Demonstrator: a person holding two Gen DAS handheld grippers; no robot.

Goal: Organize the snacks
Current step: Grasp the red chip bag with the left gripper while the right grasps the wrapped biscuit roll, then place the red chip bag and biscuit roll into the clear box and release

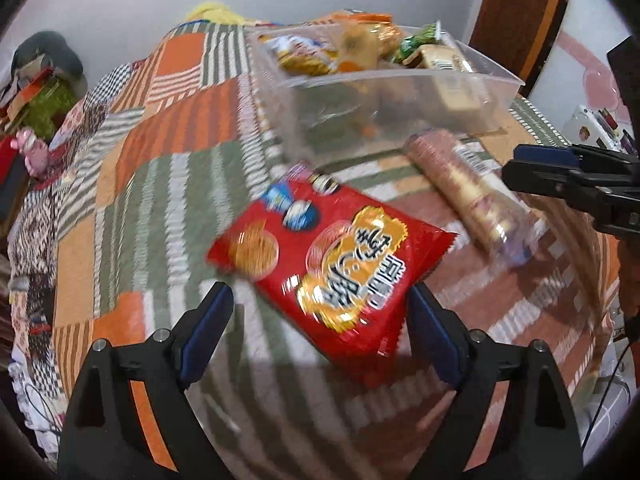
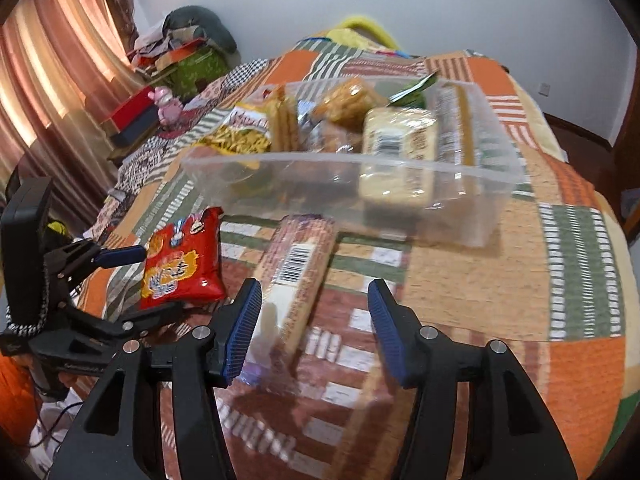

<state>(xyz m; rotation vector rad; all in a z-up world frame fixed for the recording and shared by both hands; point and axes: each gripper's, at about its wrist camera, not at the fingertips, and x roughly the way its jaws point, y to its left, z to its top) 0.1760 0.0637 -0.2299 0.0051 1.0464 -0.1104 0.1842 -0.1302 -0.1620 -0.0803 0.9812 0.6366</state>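
A red snack bag [image 1: 332, 264] lies flat on the patchwork bed cover. My left gripper [image 1: 320, 300] is open, its fingers on either side of the bag's near end; both show in the right wrist view: the left gripper [image 2: 136, 280] and the bag [image 2: 184, 264]. A long biscuit roll [image 2: 296, 276] lies next to the bag; it also shows in the left wrist view [image 1: 464, 188]. My right gripper [image 2: 314, 312] is open just above the roll's near end, not touching it. A clear plastic bin [image 2: 400, 196] behind them holds several snack packs.
The patchwork cover [image 2: 520, 264] spreads over the whole bed. A pile of clothes and boxes [image 2: 180, 52] sits at the far left by pink curtains [image 2: 48, 80]. A yellow item [image 2: 360, 28] lies at the bed's far end.
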